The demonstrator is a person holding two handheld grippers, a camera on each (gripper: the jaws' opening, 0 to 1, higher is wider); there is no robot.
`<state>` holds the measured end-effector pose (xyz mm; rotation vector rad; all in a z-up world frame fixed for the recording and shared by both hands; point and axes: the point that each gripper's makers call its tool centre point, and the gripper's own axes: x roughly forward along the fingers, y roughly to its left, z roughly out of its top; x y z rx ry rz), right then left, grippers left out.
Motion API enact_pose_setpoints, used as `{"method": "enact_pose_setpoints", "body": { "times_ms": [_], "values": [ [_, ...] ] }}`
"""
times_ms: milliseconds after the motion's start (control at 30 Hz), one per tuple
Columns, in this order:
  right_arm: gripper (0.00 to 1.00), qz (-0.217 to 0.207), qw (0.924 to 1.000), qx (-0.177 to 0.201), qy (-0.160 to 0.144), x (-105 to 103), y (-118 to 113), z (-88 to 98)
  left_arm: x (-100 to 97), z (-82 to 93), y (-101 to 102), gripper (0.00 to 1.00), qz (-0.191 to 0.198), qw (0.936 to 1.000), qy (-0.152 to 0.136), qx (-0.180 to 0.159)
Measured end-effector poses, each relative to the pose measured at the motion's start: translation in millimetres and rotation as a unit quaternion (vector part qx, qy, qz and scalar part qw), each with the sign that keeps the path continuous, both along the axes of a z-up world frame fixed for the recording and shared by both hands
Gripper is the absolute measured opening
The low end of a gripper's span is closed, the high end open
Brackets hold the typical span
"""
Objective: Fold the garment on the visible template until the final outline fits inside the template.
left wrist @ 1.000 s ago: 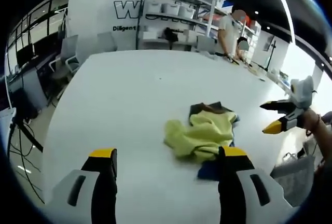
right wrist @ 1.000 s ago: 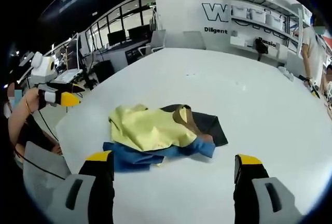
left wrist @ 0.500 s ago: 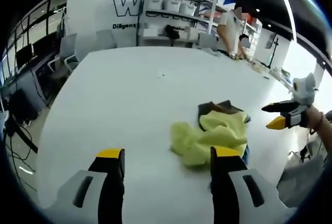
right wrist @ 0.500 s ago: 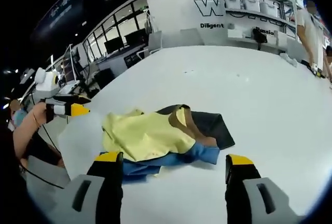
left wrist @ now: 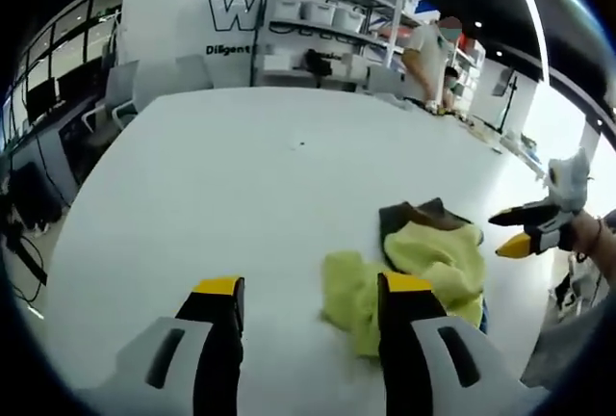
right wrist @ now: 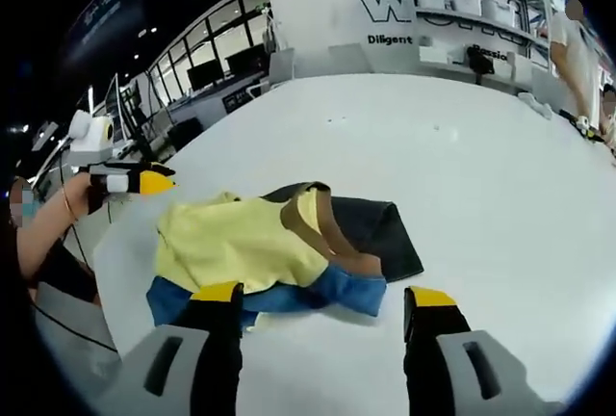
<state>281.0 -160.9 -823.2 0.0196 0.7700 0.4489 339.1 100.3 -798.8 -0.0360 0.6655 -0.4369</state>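
Looking along the right gripper (right wrist: 322, 315), its two yellow-tipped jaws stand apart with nothing between them, hanging just short of the near edge of the pile. The left gripper (left wrist: 308, 300) is likewise spread and empty; its right jaw overlaps the near lobe of yellow cloth in the picture, though I cannot tell whether it touches.

The pile sits on the white table (right wrist: 481, 175), towards the near side where the person stands. On top is a yellow garment (right wrist: 231, 243), crumpled, with a brown band (right wrist: 322, 233) curving across its far side. Under it lies a blue piece (right wrist: 327, 291), and behind that a dark flat sheet (right wrist: 380, 233) (possibly the template, but nothing marks it as such).

By the look of the slack folds, the yellow garment will be light, soft and floppy, sagging from any pinch and dragging its neighbours along if they cling. It is not fragile, and the smooth tabletop should let it slide. Sensible holds would be two outer corners or a hem edge, one per gripper, so it can be spread before folding.

Much is hard to read: the garment's shape, sleeves and true edges are lost in the crumple, and the blue piece is mostly covered. Farther off stand shelves (left wrist: 318, 36) and a person (left wrist: 428, 55) at the table's far end.
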Motion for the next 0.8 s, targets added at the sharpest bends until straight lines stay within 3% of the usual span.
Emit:
{"method": "enact_pose_setpoints", "body": {
  "times_ms": [167, 467, 533, 633, 800],
  "values": [
    [0.6, 0.001, 1.0, 0.0, 0.003, 5, 1, -8.0, 13.2, -13.8, -12, 0.42, -0.011, 0.9998, 0.01, -0.017],
    [0.53, 0.002, 1.0, -0.005, 0.002, 8, -1, -14.3, 21.0, -31.4, -32, 0.41, -0.039, 0.9989, 0.02, -0.016],
    [0.51, 0.001, 1.0, -0.003, 0.006, 8, 0, -17.4, 19.9, -37.3, -38, 0.35, -0.047, 0.9979, 0.039, -0.022],
    [0.49, 0.005, 0.9997, -0.026, 0.003, 8, -4, -21.6, 20.0, -42.5, -46, 0.32, -0.064, 0.9966, 0.046, -0.024],
    [0.4, -0.002, 1.0, -0.002, 0.008, 9, -2, -24.1, 22.5, -53.3, -51, 0.31, -0.076, 0.995, 0.063, -0.015]
  ]
}}
